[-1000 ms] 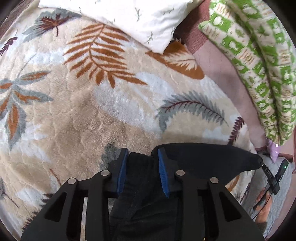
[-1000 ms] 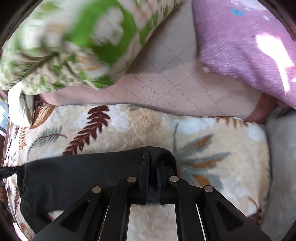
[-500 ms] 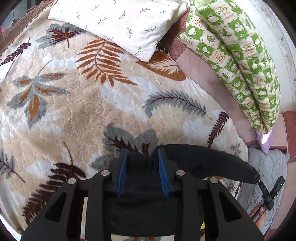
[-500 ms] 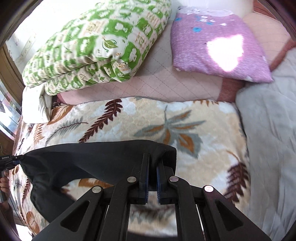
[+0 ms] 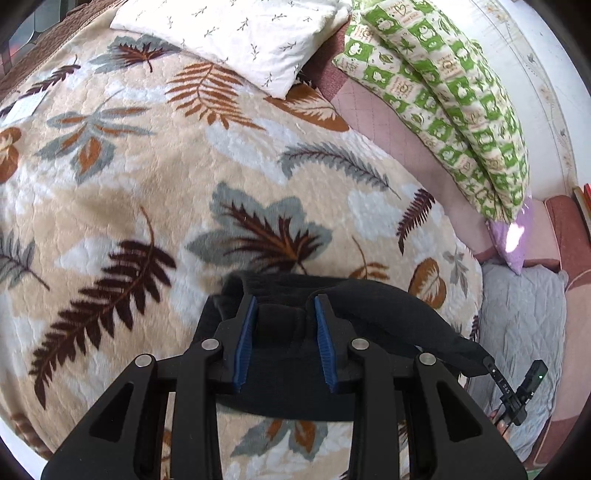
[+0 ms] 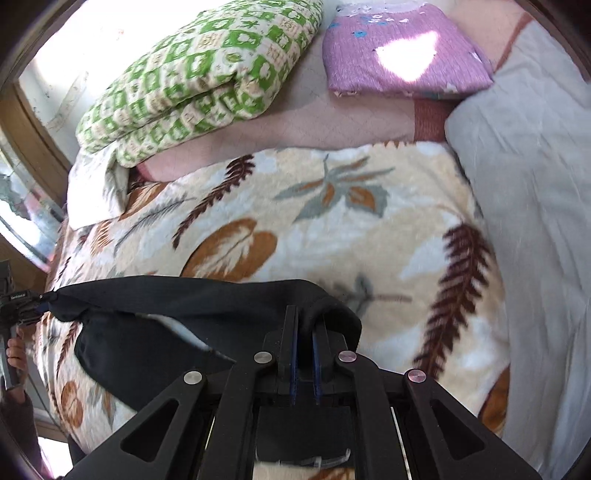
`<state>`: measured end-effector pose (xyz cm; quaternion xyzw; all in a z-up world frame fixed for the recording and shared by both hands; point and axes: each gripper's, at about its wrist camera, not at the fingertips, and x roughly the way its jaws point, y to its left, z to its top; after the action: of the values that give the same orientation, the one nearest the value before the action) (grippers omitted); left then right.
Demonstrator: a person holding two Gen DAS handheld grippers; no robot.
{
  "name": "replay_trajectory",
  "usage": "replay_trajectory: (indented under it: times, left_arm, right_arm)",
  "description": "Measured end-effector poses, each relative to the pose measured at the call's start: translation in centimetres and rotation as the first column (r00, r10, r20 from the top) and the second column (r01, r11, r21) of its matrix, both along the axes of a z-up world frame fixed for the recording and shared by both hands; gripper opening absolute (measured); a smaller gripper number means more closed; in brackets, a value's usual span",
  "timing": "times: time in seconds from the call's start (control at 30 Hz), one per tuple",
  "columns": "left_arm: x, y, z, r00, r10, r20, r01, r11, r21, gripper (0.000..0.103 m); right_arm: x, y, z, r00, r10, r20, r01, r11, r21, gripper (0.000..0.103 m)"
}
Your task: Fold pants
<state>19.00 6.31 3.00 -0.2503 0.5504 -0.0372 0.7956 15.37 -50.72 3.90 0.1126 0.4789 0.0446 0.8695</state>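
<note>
The black pants (image 5: 388, 314) hang stretched between both grippers above a leaf-patterned blanket (image 5: 147, 177). My left gripper (image 5: 283, 306) has its blue-padded fingers around a bunched end of the cloth, with a wide gap filled by fabric. My right gripper (image 6: 305, 325) is shut tight on the other end of the pants (image 6: 177, 306), fingers nearly touching. The cloth sags in a band between them, off the blanket. The right gripper's end shows far right in the left wrist view (image 5: 491, 365).
A white pillow (image 5: 236, 33) and a green checked folded quilt (image 5: 443, 92) lie at the head of the bed. A purple folded cloth (image 6: 402, 51) and a grey quilt (image 6: 535, 206) lie at the right. A window frame (image 6: 26, 122) is at the left.
Both grippers have lifted and pulled back with the pants, so more of the blanket shows beneath. The pants now hang higher and stretched out between them.
</note>
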Motion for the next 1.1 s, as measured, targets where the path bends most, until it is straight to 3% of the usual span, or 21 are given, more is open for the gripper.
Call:
replay_trajectory:
  times: [0.4,0.73,0.97,1.1]
  left_arm:
    - [-6.1,2.0,-4.4,0.997,-0.015,-0.078,0.015,1.0,0.0,0.028]
    - [-7.4,3.2,-6.9,0.99,-0.038,-0.133,0.042,0.999,0.022,0.029]
    - [-7.8,2.4,-6.9,0.987,-0.086,-0.137,0.096,0.993,0.064,0.033]
    - [-8.3,2.4,-6.2,0.983,-0.116,-0.143,0.127,0.99,0.067,0.04]
  right_arm:
    - [-9.0,-0.3,-4.8,0.999,-0.034,-0.007,0.035,0.987,0.154,0.006]
    - [-11.7,-1.8,-6.7,0.993,-0.115,-0.029,0.119,0.974,0.195,0.006]
    - [-12.9,-2.1,-6.7,0.988,-0.148,-0.041,0.152,0.978,0.139,0.03]
    - [-13.6,-2.0,-5.4,0.988,-0.148,-0.039,0.151,0.982,0.11,0.035]
